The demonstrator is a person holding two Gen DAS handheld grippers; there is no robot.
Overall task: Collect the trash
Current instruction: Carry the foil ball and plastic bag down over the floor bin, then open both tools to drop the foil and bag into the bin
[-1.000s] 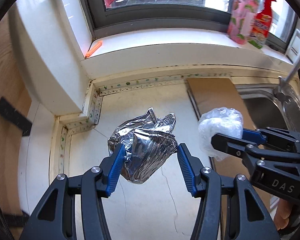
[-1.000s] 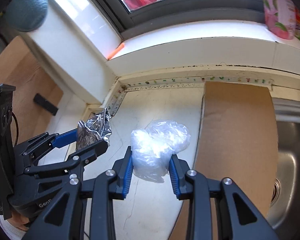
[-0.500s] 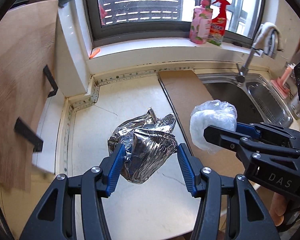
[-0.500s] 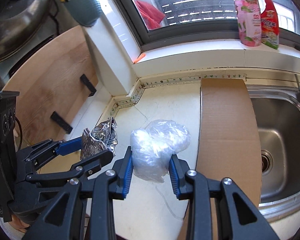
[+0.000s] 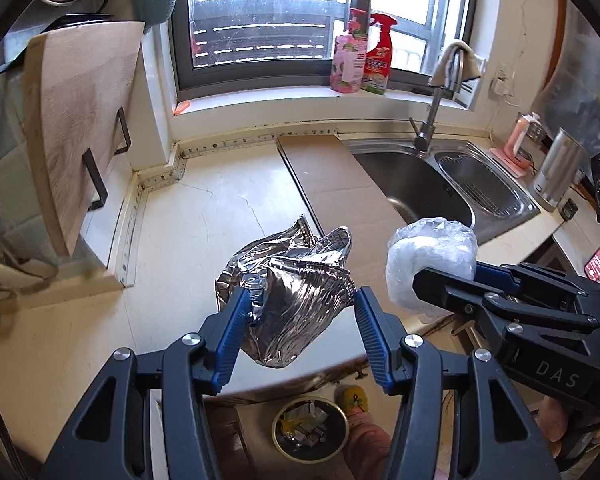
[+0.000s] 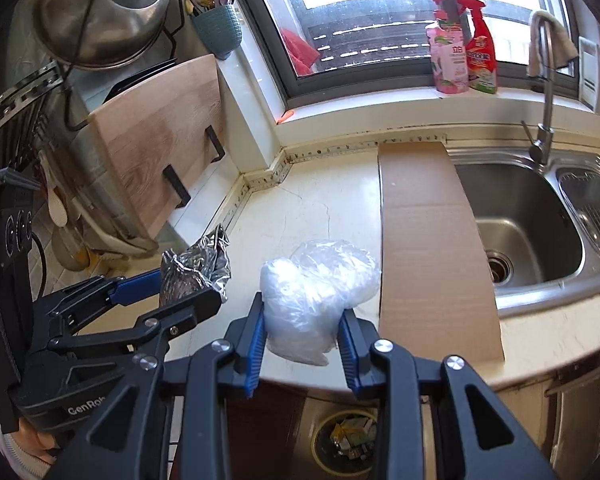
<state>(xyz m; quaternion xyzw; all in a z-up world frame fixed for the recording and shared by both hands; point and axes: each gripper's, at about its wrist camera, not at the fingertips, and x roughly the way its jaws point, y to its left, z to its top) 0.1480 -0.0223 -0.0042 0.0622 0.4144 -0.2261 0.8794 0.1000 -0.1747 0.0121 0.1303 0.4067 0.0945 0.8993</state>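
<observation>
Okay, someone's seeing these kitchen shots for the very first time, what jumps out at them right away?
First, the two bundles held up over the counter's front edge: a crumpled foil wad clamped in the left gripper, and a clear plastic bag ball squeezed in the right gripper. Next, the round trash bin on the floor below, already holding scraps. Behind, a cardboard sheet lies on the counter beside the steel sink.
</observation>
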